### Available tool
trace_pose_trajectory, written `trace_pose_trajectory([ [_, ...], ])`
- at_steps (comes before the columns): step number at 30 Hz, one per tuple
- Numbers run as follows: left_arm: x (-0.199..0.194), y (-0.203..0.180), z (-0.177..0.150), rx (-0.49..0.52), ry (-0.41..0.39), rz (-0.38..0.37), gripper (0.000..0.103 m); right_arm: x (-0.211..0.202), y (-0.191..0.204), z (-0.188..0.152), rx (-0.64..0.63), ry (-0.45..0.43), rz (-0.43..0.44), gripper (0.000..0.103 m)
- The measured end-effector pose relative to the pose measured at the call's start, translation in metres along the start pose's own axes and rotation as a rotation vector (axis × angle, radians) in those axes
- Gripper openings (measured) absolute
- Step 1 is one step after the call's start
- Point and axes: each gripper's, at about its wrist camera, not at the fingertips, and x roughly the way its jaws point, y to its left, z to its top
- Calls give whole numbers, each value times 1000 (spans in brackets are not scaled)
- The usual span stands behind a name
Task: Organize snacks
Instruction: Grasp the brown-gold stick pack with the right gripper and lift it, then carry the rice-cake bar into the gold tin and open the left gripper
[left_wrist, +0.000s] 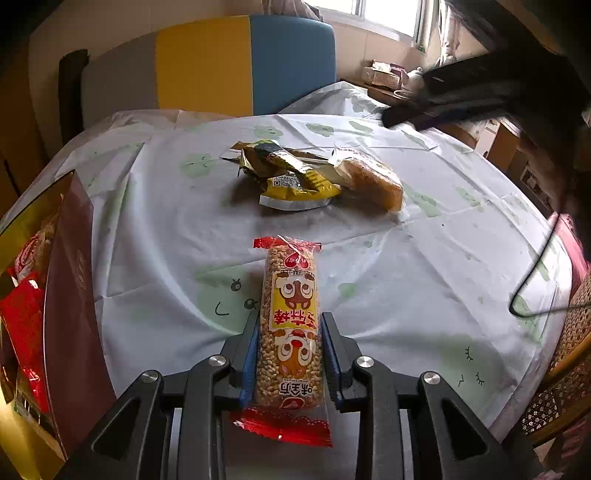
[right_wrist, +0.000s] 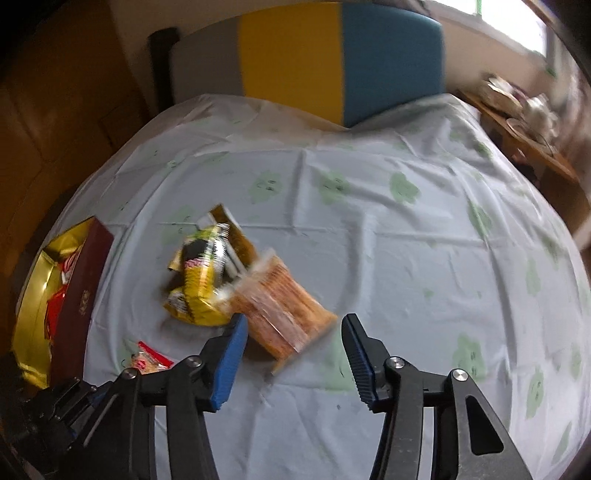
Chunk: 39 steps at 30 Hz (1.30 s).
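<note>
My left gripper (left_wrist: 290, 325) is shut on a long puffed-rice bar (left_wrist: 290, 317) in a clear wrapper with red ends, held above the table. A pile lies mid-table: yellow snack packets (left_wrist: 291, 177) and an orange cracker pack (left_wrist: 373, 179). In the right wrist view, my right gripper (right_wrist: 293, 323) is open and empty, just above and in front of the cracker pack (right_wrist: 284, 310), with the yellow packets (right_wrist: 203, 273) to its left. The maroon box with gold lining (right_wrist: 79, 291) holds red snacks at the table's left edge; it also shows in the left wrist view (left_wrist: 72, 295).
The round table has a pale cloth with green prints (right_wrist: 406, 258). A grey, yellow and blue chair back (left_wrist: 240, 62) stands behind it. A black cable (left_wrist: 532, 291) hangs at the right edge. The right arm (left_wrist: 480, 92) shows as a dark shape at upper right.
</note>
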Motion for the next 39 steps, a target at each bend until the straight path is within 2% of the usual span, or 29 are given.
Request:
trace_pose_trajectory([
  [3,-2,2,0,-11,-1,-12,31,17,20,21,-118,26,2,54],
  [7,-4,5,-1,-20,-1,-25,31,53,42,39,-278,119,-20,49],
  [10,-4,6,-1,-24,0,-31,31,83,57,48,-387,187,-38,49],
  [15,-5,9,-1,-28,-1,-41,31,120,68,55,-435,261,-24,49],
  [17,-5,9,-1,-28,-1,-44,31,135,64,54,-408,285,-43,47],
  [19,-5,11,-2,-29,-4,-45,31,131,58,56,-351,258,-1,35],
  [20,-5,10,-2,-28,-5,-43,31,128,55,57,-333,245,-17,31],
  [22,-5,10,-3,-29,-8,-38,31,120,44,60,-258,210,-21,29],
  [24,-5,9,-3,-28,-10,-35,31,99,31,66,-175,137,-4,28],
  [29,-5,7,-4,-31,-14,-34,31,42,6,80,-3,-24,68,28],
  [31,-5,6,-4,-31,-14,-33,31,24,-3,81,51,-47,116,28],
  [34,-5,7,-5,-36,-15,-36,31,8,-9,74,69,-25,125,29],
  [36,-5,7,-5,-36,-17,-36,31,2,-10,61,53,26,107,29],
  [39,-5,10,-6,-40,-17,-39,31,-6,-11,36,27,122,134,29],
])
